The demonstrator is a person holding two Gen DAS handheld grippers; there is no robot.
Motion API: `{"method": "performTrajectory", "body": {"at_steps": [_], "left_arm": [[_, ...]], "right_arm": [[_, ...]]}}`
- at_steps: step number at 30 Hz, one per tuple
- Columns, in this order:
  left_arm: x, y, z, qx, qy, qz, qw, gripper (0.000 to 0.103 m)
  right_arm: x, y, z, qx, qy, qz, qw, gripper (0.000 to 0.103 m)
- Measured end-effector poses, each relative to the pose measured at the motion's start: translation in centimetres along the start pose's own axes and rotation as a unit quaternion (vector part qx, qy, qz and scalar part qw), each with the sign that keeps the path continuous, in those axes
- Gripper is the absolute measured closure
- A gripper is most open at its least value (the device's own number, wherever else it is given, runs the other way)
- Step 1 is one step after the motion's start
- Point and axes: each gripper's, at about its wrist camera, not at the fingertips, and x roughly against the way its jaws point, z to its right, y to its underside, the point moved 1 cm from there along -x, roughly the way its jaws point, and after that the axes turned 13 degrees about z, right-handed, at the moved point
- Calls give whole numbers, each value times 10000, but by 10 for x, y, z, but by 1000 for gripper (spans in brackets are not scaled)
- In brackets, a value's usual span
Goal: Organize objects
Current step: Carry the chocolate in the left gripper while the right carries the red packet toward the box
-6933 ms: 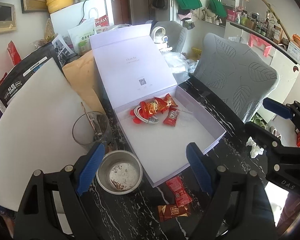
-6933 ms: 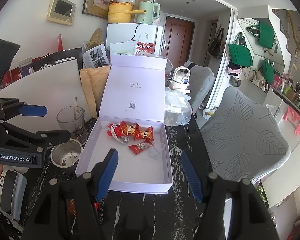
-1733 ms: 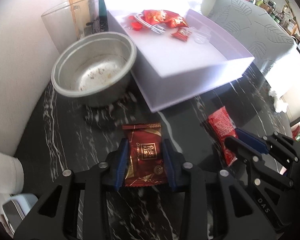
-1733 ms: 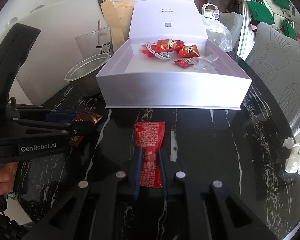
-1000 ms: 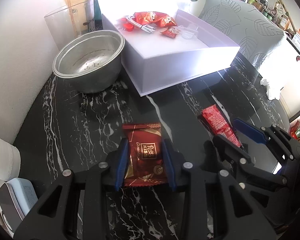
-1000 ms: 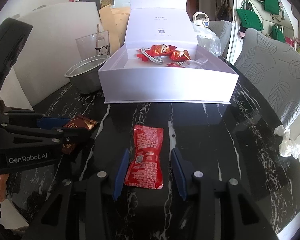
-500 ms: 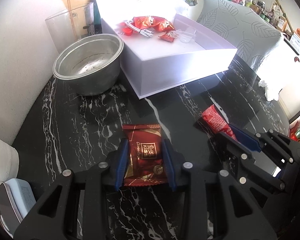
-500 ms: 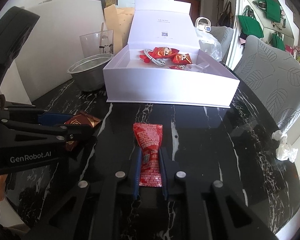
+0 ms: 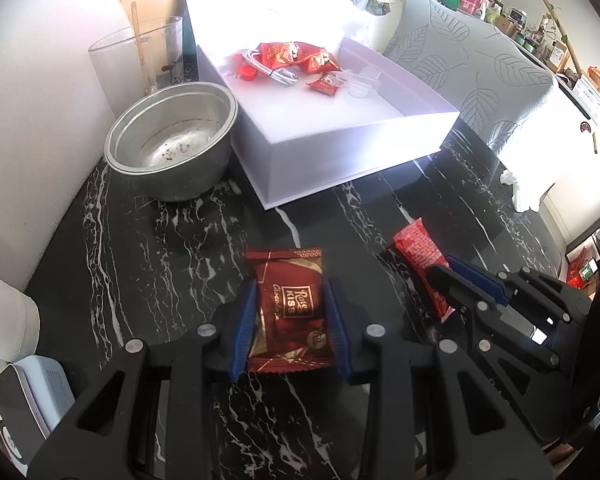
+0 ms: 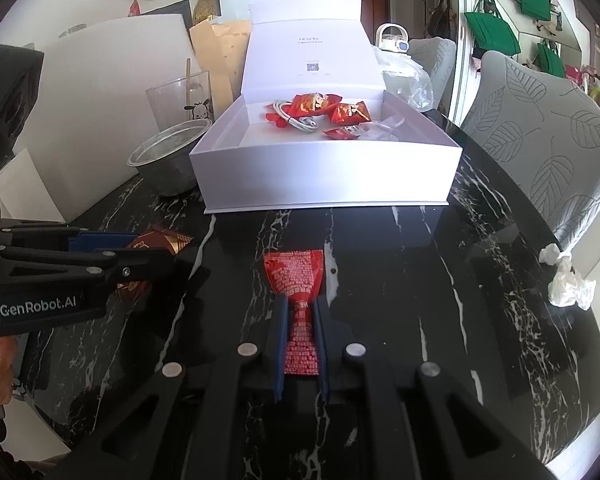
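Black-marbled surface near its front edge carries two sweets, each already clamped: the left tool grips a dark red chocolate packet across its width, while the right tool, whose jaws have just been closing, pinches a bright red sachet at its waist. Both packets lie lengthwise along the fingers, pointing toward the open white box straight ahead, the right tool slightly nearer its front wall. Whether either packet has left the surface cannot be made out.
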Motion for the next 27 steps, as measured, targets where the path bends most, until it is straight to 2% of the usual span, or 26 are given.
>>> {"method": "performTrajectory", "body": {"at_steps": [12,27], "left_arm": [[8,-4,3,-56,10,45,10000,70],[33,-46,25,-413,5,418,9983,70]], "right_arm": [[9,-11,-2,87,-23,75,9999,92],[35,-53,10,167,-67,328,9993,92]]}}
